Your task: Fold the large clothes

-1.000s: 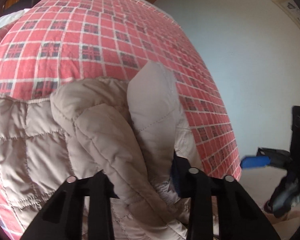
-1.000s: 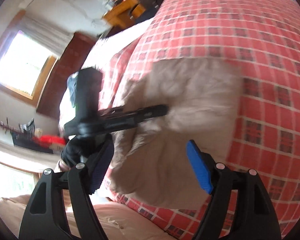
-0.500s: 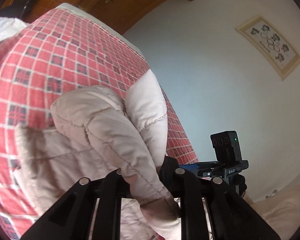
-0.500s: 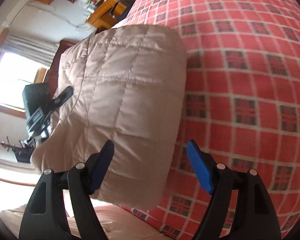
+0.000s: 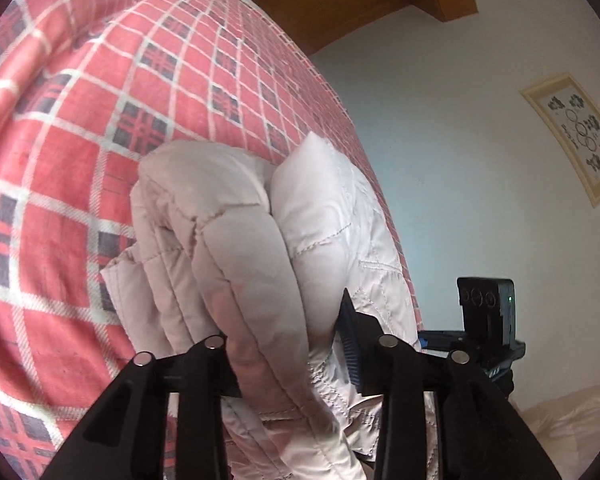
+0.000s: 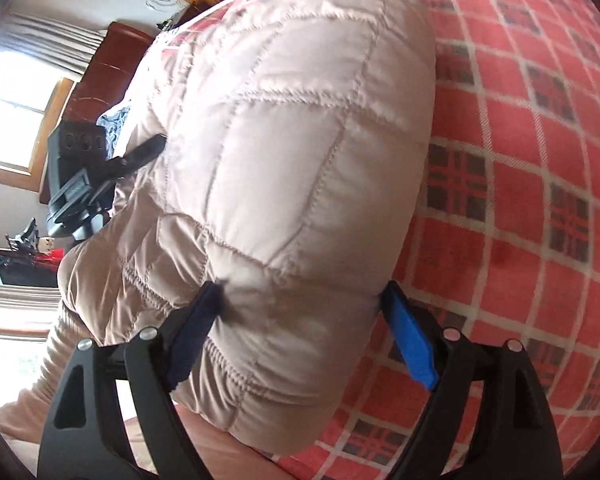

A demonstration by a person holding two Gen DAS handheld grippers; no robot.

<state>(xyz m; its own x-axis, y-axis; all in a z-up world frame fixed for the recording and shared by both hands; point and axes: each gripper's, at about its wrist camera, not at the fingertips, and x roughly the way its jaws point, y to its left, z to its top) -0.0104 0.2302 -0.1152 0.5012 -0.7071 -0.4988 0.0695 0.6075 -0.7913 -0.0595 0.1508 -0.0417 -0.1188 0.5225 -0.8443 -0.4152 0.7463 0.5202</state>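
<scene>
On bedspread [image 6: 540, 208] | left claw [image 5: 288, 344] still clamps jacket [image 6: 292, 152]; right claw [image 6: 300, 300], apart, now seemingly touching it

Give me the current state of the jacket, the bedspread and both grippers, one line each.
quilted jacket: folded into a thick bundle, lying on the bed.
left gripper: shut on a bunched fold of the jacket.
right gripper: open wide, its pads straddling the jacket's near end.
plaid bedspread: spread flat under the jacket.

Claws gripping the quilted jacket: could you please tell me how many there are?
2. The left claw pinches its bunched edge; the right claw straddles the quilted jacket, pads touching, not visibly shut.
</scene>
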